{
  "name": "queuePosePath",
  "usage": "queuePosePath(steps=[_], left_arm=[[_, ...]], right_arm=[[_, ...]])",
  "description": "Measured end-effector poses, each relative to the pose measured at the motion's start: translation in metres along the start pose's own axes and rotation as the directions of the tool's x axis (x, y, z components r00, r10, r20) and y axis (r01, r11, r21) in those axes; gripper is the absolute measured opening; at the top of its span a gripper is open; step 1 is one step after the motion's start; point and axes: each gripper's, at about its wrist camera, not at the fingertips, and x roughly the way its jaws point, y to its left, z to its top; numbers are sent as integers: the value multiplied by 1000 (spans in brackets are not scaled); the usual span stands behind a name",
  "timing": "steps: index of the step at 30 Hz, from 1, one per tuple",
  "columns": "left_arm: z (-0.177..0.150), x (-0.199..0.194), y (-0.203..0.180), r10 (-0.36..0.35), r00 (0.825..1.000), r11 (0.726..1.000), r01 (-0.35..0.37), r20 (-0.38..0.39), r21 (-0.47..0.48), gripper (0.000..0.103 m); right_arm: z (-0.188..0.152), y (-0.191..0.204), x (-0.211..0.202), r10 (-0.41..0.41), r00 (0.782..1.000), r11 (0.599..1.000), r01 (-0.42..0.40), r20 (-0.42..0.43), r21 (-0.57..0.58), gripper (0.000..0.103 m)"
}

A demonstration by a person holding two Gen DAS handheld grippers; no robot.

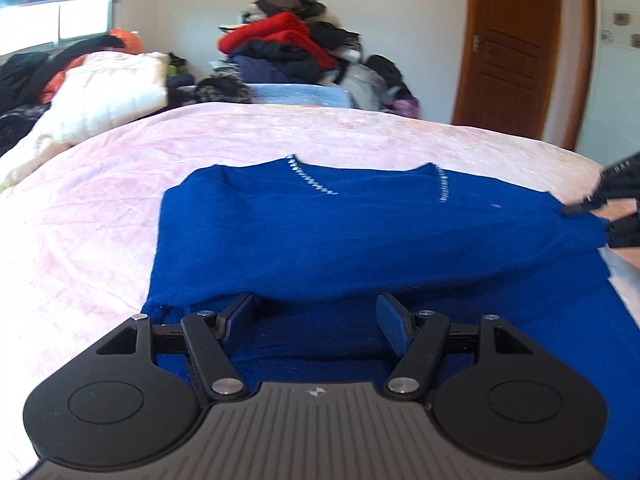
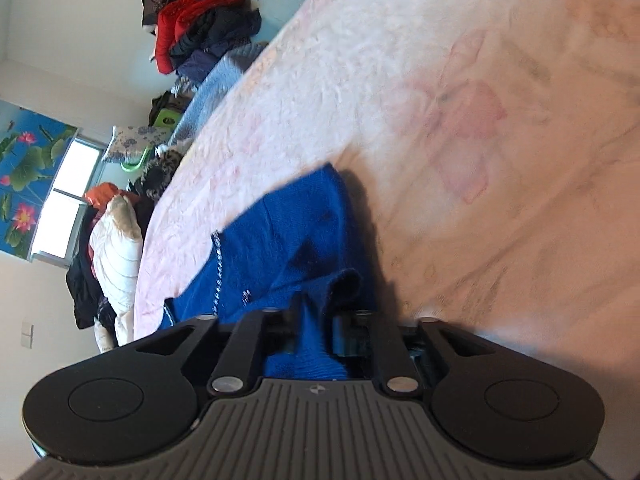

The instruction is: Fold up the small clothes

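A blue knit sweater (image 1: 320, 232) with a white-trimmed V neck lies flat on the pink bedspread (image 1: 100, 220). My left gripper (image 1: 316, 316) hangs over the sweater's near hem, jaws wide open with nothing pinched between the pads. At the sweater's right edge my right gripper (image 1: 596, 222) reaches in. In the right wrist view the sweater (image 2: 280, 248) has a rumpled fold of blue cloth running between the fingers of my right gripper (image 2: 318, 326). Its jaws stand a little apart and the cloth sits loose between them.
A heap of red and dark clothes (image 1: 288, 48) is piled beyond the bed's far edge. A white quilt (image 1: 108, 96) and dark garments lie at the far left, under a window. A brown door (image 1: 516, 48) stands at the right. Bare bedspread (image 2: 440, 120) stretches beyond the sweater.
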Motion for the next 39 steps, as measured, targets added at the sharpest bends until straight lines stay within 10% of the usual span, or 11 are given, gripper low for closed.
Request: queuePosePath(steps=[5,9,13,22,29,33,39], left_arm=[[21,-13,3,21,996,998,-16,87,-57,82],[34,20,-3,90,994,994,-87,53,-62,84],[27,60,-8,136,986,991,-136,-96,0,85],[23,72,-3,141,985,990,-143,-96,-15,99],[13,18,0,101,992,988,-109,-77,-105,98],[-14,13,-5,156,983,988,-155,-92,15,100],[-27,-65,23,169,984,975,-175,-53,-140,98]], right_arm=[[-6,35,-34,-9,985,979,43,170,-200,48],[-19,63,-5,44,999,950,-41,0,-309,68],[-30,54,31,-39,995,955,10,-93,-296,64],[-48,42,18,26,999,923,-31,-19,-384,54],[-90,62,-10,1,1000,882,-2,-3,-471,88],[-101,42,-11,30,1000,877,-24,4,-479,86],[-115,42,-57,97,992,926,-119,-79,-358,88]])
